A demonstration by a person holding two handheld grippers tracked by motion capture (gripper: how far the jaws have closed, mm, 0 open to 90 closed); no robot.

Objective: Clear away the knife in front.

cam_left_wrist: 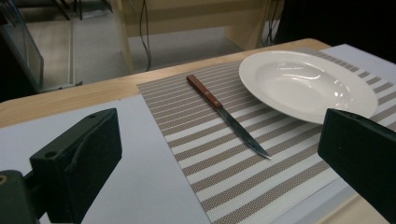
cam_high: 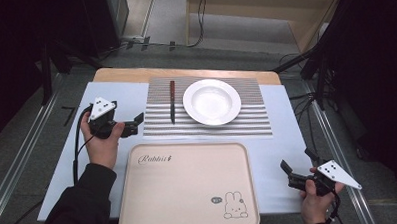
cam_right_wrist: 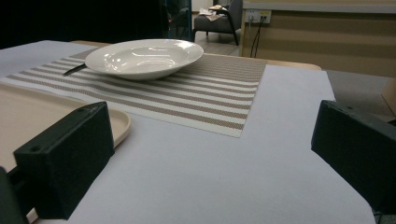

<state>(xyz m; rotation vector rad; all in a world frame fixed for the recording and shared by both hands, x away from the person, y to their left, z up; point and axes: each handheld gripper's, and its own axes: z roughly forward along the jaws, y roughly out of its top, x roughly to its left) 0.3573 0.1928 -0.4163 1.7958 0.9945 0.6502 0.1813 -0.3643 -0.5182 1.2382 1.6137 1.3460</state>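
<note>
A knife [cam_high: 172, 101] [cam_left_wrist: 227, 116] with a brown wooden handle lies on the striped placemat [cam_high: 256, 117] [cam_left_wrist: 224, 177] [cam_right_wrist: 210, 105], left of a white deep plate [cam_high: 211, 101] [cam_left_wrist: 306, 84] [cam_right_wrist: 144, 57]. A beige tray [cam_high: 189, 187] [cam_right_wrist: 28, 112] with a rabbit print sits in front of the mat. My left gripper [cam_high: 135, 123] [cam_left_wrist: 219, 168] is open at the mat's left edge, jaws wide apart and pointing toward the knife, with nothing between them. My right gripper [cam_high: 298, 171] [cam_right_wrist: 210, 163] is open over the pale blue sheet at the tray's right, holding nothing.
A pale blue sheet [cam_high: 58, 167] [cam_right_wrist: 201, 177] covers most of the wooden table [cam_high: 120, 74]. Cables and dark stands [cam_high: 314, 58] crowd the floor beyond the far edge. Metal rails [cam_high: 18, 158] run along both sides of the table.
</note>
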